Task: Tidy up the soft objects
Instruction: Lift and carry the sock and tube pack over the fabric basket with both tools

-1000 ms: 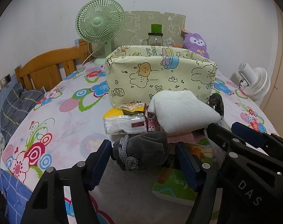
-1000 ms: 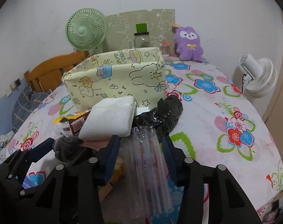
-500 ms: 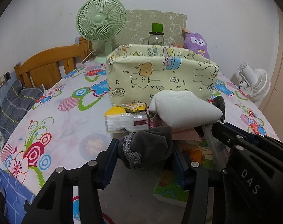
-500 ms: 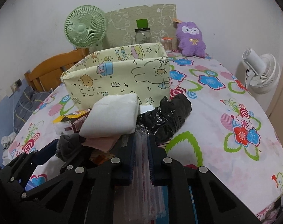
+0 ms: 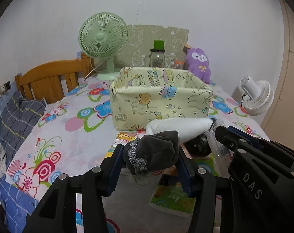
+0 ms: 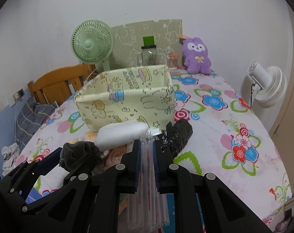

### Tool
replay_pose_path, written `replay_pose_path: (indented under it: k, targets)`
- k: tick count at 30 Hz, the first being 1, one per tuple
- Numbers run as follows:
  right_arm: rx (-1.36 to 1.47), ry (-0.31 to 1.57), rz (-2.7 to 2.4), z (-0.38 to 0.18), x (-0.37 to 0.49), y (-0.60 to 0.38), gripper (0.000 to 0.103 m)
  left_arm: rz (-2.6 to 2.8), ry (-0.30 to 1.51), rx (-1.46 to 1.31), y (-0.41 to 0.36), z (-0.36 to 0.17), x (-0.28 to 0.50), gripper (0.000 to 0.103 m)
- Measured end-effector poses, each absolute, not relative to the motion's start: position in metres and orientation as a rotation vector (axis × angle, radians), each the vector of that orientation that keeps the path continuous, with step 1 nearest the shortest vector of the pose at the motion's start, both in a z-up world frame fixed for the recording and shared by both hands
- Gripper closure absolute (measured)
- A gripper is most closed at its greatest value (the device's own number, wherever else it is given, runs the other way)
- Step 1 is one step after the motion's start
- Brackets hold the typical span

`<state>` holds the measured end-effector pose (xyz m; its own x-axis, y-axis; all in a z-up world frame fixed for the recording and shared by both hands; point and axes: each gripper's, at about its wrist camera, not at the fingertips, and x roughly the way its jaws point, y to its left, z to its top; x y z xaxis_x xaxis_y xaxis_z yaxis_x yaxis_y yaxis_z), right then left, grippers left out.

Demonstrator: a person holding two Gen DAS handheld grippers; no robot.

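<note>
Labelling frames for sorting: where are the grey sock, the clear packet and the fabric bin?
grey sock (image 5: 152, 151), left wrist view, its bunched middle.
clear packet (image 6: 147, 151), right wrist view, pinched upper part.
fabric bin (image 6: 127, 104), right wrist view, front wall.

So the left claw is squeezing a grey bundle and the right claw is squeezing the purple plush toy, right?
Not quite. The right claw squeezes a clear plastic packet, as the right wrist view shows; the purple plush toy sits untouched by the wall. The left claw does squeeze the grey bundle.
</note>
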<state>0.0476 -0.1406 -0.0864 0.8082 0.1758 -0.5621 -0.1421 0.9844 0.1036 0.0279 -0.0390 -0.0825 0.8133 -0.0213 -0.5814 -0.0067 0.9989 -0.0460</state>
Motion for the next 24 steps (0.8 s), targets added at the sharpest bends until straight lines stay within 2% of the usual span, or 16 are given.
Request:
replay_pose_path:
  k: [24]
  targets:
    - [0.076, 0.494, 0.148, -0.014, 0.037, -0.143, 0.088, -0.01, 0.528, -0.039, -0.041, -0.014, 0.026, 0.05]
